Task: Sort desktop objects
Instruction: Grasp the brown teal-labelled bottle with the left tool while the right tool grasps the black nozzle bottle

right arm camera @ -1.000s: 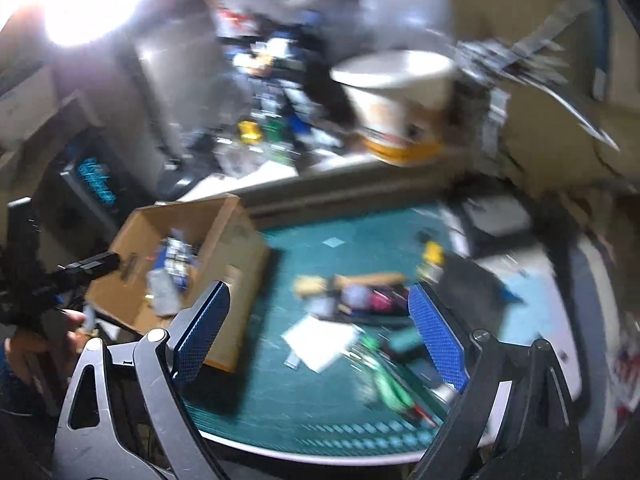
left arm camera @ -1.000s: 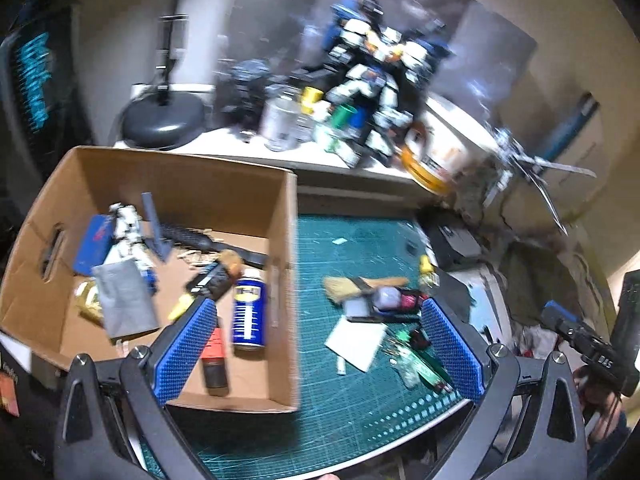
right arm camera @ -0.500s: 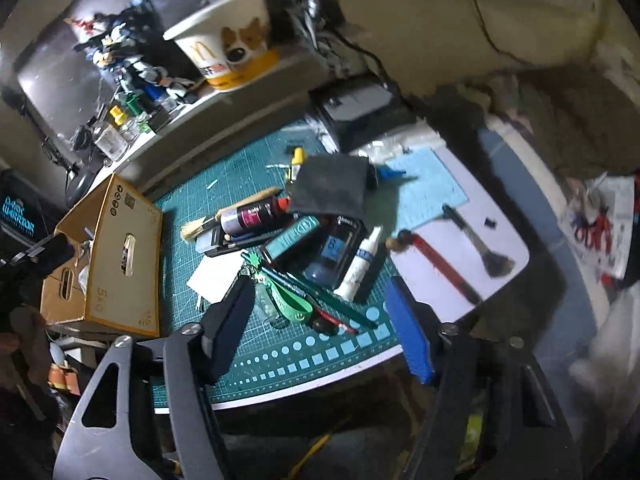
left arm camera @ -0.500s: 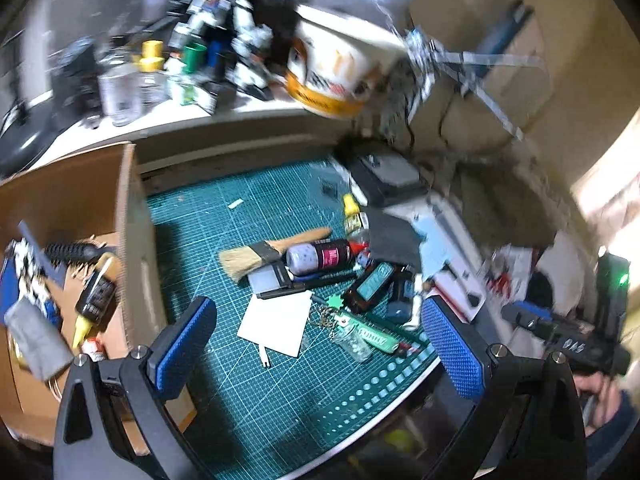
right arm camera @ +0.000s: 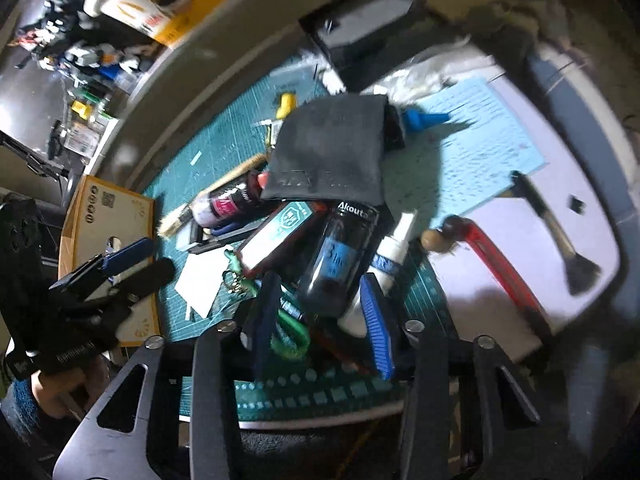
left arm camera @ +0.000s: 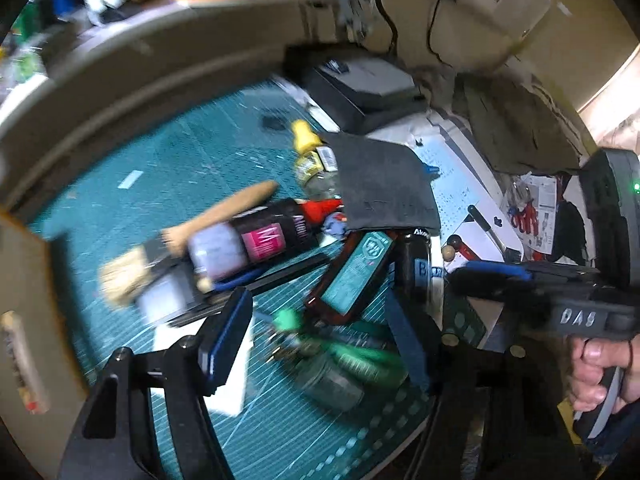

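A heap of small things lies on the green cutting mat (left arm camera: 168,168): a wooden brush (left arm camera: 224,208), a black bottle with a pink label (left arm camera: 256,240), a teal-labelled red box (left arm camera: 352,276), a dark cloth (left arm camera: 380,188), a yellow-capped bottle (left arm camera: 306,148). My left gripper (left arm camera: 320,336) is open low over green tools (left arm camera: 360,360) at the heap's near side. My right gripper (right arm camera: 320,312) is open, its jaws either side of a black jar with a blue label (right arm camera: 340,256). The cardboard box (right arm camera: 108,220) stands at the left.
A white board (right arm camera: 520,240) at the right carries a red-handled tool (right arm camera: 504,272) and a small brush (right arm camera: 560,240). A white tube (right arm camera: 390,256) lies beside the jar. A black device (left arm camera: 360,84) and a raised shelf (left arm camera: 120,56) stand behind the mat.
Both grippers swung from the cardboard box to the heap and dropped close to it. The right jaws narrowed around the black jar.
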The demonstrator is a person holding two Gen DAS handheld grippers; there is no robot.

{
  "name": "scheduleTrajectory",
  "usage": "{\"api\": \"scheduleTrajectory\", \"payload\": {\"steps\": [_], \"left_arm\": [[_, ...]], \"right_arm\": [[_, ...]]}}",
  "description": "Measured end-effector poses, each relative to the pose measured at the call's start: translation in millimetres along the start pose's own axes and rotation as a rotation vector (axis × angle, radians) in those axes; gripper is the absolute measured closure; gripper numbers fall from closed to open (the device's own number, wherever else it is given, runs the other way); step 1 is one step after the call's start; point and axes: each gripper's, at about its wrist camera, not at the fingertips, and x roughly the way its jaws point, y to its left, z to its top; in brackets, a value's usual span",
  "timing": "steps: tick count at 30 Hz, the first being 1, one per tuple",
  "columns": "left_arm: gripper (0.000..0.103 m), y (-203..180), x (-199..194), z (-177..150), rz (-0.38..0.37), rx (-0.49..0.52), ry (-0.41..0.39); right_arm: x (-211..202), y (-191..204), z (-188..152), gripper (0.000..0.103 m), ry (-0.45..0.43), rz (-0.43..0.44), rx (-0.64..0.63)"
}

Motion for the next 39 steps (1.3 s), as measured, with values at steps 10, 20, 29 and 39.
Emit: {"api": "scheduleTrajectory", "payload": {"steps": [10, 20, 29, 39], "left_arm": [[0.049, -1.7, 48.7, 10.6, -0.024, 0.027, 0.101], [0.052, -8.4, 67.1, 12.5, -0.045, 0.064, 0.163], [0.056, -9.2, 69.6, 9.6, -0.017, 0.084, 0.166], [0.066, -14.2, 65.7, 2.1, -0.024, 0.092, 0.16]], "right_arm": [[41.9, -13.3, 14.5, 0.069, 0.093, 0.02, -0.008], [52.5, -15.8, 14.2, 0.06, 0.112, 0.059, 0.021], [61.5, -11.1, 22.5, 0.059, 0.116, 0.034, 0.029], [67.6, -6.9, 32.2, 0.059, 0.123, -0.015, 0.021]]}}
